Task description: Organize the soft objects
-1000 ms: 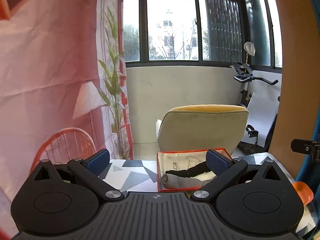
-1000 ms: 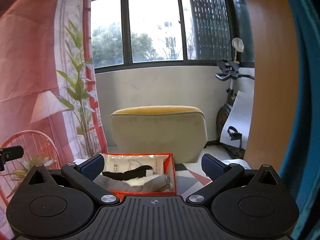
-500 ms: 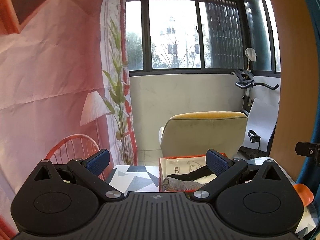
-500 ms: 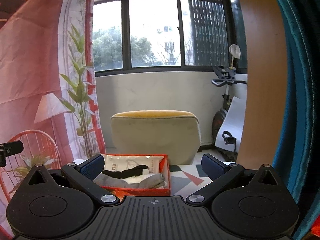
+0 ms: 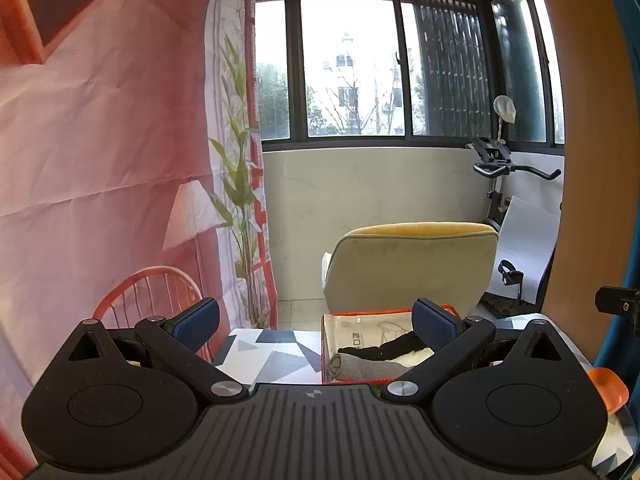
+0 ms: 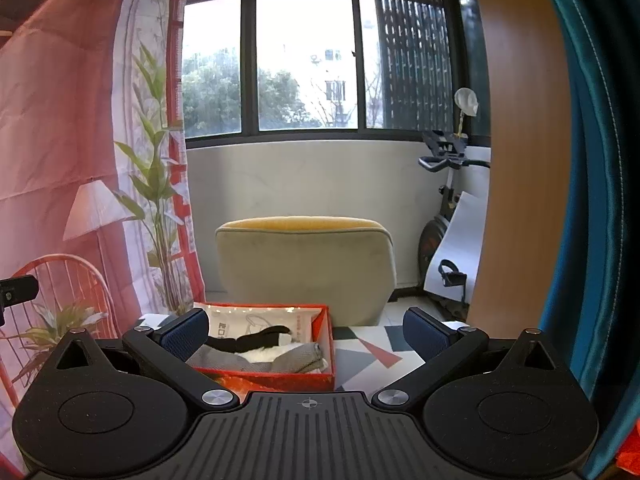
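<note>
So both grippers are just hanging above the table with nothing in them. The left gripper (image 5: 316, 326) has its jaws spread wide, and the right gripper (image 6: 306, 330) is spread just as wide and equally empty.

The soft stuff is all sitting in the orange box (image 6: 280, 380) on the patterned tablecloth (image 5: 264, 354), in front of the beige armchair (image 6: 304, 268). Inside I can make out a rolled grey cloth (image 6: 296, 360), a black sock (image 6: 256, 338) lying across the top, and a bit of something white and fluffy (image 6: 260, 354) under it.

Relative to the fingers: in the left wrist view the box (image 5: 360, 314) is ahead and off to the right, with that gripper's right blue pad (image 5: 434, 326) overlapping the black sock (image 5: 384, 348) and the grey roll (image 5: 360, 366) showing below it. In the right wrist view it's flipped, so the box sits ahead-left and the left pad (image 6: 186, 334) covers its near-left corner. Neither gripper is touching the box as far as I can tell.

View differences: the right one shows the whole front wall of the box and the grey roll's right end. The left one instead shows the roll's coiled left end, plus an orange object (image 5: 608, 384) at the table's right edge that the other view doesn't give. An exercise bike (image 5: 500, 168) shows in both.
</note>
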Demonstrator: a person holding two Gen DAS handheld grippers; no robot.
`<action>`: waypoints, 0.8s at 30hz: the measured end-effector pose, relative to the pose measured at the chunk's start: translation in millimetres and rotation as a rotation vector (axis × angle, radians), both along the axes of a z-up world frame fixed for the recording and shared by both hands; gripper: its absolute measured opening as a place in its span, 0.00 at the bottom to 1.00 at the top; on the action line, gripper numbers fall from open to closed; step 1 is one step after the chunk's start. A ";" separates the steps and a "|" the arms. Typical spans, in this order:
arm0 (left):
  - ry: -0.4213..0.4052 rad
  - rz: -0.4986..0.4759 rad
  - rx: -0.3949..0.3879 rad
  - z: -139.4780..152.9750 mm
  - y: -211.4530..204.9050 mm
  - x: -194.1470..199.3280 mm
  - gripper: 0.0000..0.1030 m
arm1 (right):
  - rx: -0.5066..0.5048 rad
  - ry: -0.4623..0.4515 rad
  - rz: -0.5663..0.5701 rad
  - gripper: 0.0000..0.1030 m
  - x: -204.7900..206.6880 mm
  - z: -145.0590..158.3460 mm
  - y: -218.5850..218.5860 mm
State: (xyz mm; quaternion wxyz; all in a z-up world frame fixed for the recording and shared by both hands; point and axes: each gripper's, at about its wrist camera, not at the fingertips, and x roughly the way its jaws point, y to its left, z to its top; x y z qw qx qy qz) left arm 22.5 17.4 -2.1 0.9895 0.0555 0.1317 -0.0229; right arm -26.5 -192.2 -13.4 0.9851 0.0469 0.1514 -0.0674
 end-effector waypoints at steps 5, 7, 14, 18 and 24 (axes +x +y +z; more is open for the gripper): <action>0.002 0.003 -0.004 -0.1 -0.5 -0.5 1.00 | -0.003 0.003 -0.001 1.00 0.0 -0.2 0.2; 0.004 0.003 -0.005 -0.3 -1.0 -0.7 1.00 | -0.002 0.002 -0.001 1.00 0.1 -0.1 0.2; 0.003 0.002 -0.008 0.5 1.0 -0.4 1.00 | -0.005 0.003 -0.005 1.00 0.3 -1.6 -1.2; 0.003 0.003 -0.011 0.2 1.8 0.2 1.00 | -0.009 0.002 -0.011 1.00 -0.2 -2.4 -0.7; 0.008 0.003 -0.013 0.0 2.3 1.5 1.00 | -0.013 0.009 -0.014 1.00 -1.1 -4.0 0.8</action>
